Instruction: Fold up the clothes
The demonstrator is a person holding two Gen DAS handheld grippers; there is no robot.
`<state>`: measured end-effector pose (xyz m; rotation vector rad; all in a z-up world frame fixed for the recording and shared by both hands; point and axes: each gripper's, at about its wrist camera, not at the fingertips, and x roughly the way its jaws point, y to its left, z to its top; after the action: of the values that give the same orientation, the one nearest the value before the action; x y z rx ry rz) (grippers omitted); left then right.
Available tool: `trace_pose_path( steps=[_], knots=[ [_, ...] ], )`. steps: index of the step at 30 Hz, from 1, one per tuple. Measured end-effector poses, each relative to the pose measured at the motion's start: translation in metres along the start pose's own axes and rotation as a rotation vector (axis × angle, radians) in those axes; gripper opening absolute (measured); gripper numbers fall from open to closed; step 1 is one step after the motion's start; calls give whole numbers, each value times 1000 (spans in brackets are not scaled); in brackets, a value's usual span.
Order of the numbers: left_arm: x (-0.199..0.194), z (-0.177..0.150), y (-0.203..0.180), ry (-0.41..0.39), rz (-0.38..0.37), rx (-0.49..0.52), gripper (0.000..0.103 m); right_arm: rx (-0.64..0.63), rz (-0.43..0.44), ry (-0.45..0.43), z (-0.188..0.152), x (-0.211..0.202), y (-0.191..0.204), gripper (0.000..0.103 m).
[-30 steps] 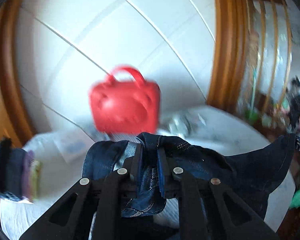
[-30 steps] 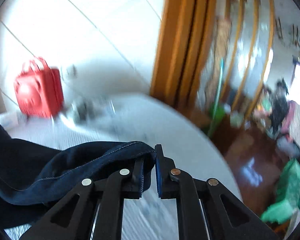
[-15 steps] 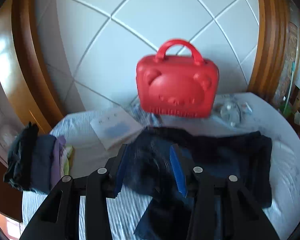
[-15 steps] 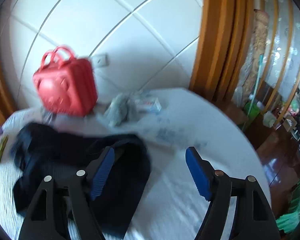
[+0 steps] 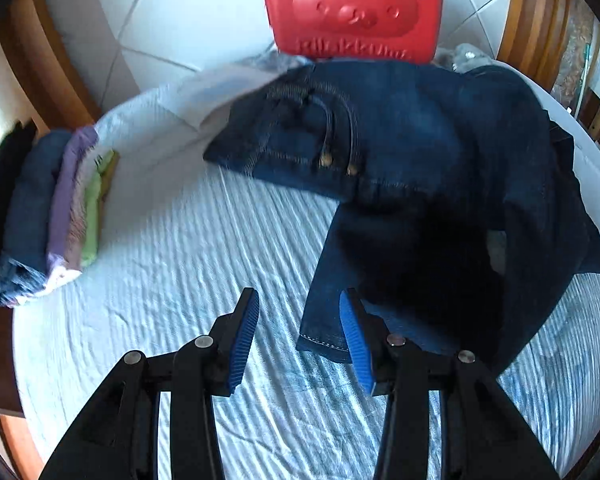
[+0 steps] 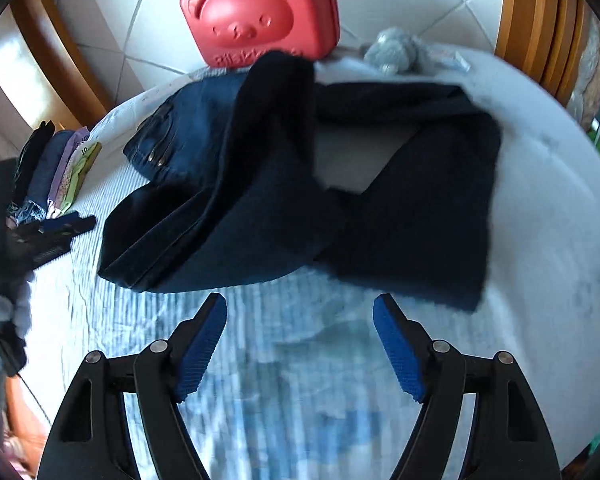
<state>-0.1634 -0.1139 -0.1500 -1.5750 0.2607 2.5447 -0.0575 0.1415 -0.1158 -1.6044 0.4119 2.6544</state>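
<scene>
A pair of dark blue jeans (image 5: 412,160) lies loosely spread on the round table with its white ribbed cloth (image 5: 188,264); the waistband faces left and a leg hem lies near my left gripper. It also shows in the right wrist view (image 6: 268,184), legs bent over each other. My left gripper (image 5: 300,340) is open and empty, above the cloth at the hem. My right gripper (image 6: 300,340) is open wide and empty, just in front of the jeans. The left gripper also shows at the left edge of the right wrist view (image 6: 56,236).
A red bear-faced case (image 5: 352,8) stands at the table's back against the tiled wall. A stack of folded clothes (image 5: 48,208) sits at the left edge. A grey crumpled bag (image 6: 396,50) lies at the back right. Wooden frames flank the table.
Both grippers were shut on the jeans and held them up a second ago. They have let go and opened; the jeans now lie on the table and both grippers have pulled back.
</scene>
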Motion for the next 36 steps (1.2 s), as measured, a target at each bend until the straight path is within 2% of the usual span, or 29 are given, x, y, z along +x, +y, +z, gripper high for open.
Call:
trace_pose_path(
  steps=[3,4,6,7,15,16,18,20,22,24,25,26,28,31,36],
  knots=[
    [20,-2,-4,28,-32,17,43,76,59,26,-3,11,7,77],
    [24,-4,-6,32,-42,21,39,92,75,29,-2,12,9,77],
    [28,-7,-12,35,-51,34,15,101,92,29,0,15,16,77],
    [26,-9,-15,30,-61,44,11,98,93,28,1,16,19,77],
    [-21,-34,-21,-19,-220,30,9,120,141,81,18,48,40,77],
    [-26,-38,-22,-21,-233,25,9,113,125,94,21,56,45,76],
    [-37,-44,-24,-24,-256,14,9,116,13,132,23,70,50,76],
    [-48,-49,-27,-28,-273,5,9,161,-55,135,22,73,47,78],
    [-58,-52,-32,-38,-303,0,9,200,-39,140,18,74,44,88],
    [-72,-56,-39,-53,-337,7,9,183,-12,156,15,79,45,87],
    [-80,-58,-43,-61,-353,11,9,140,-24,140,14,79,48,76],
    [-86,-59,-48,-68,-362,18,9,97,-37,125,13,79,51,43],
    [-94,-60,-58,-76,-381,23,9,22,-60,87,13,68,49,11],
    [-121,-64,-89,-95,-431,43,9,-5,-66,52,14,40,22,9],
    [-153,-61,-180,-73,-575,125,9,-69,-243,-93,14,-48,-59,7]
  ],
)
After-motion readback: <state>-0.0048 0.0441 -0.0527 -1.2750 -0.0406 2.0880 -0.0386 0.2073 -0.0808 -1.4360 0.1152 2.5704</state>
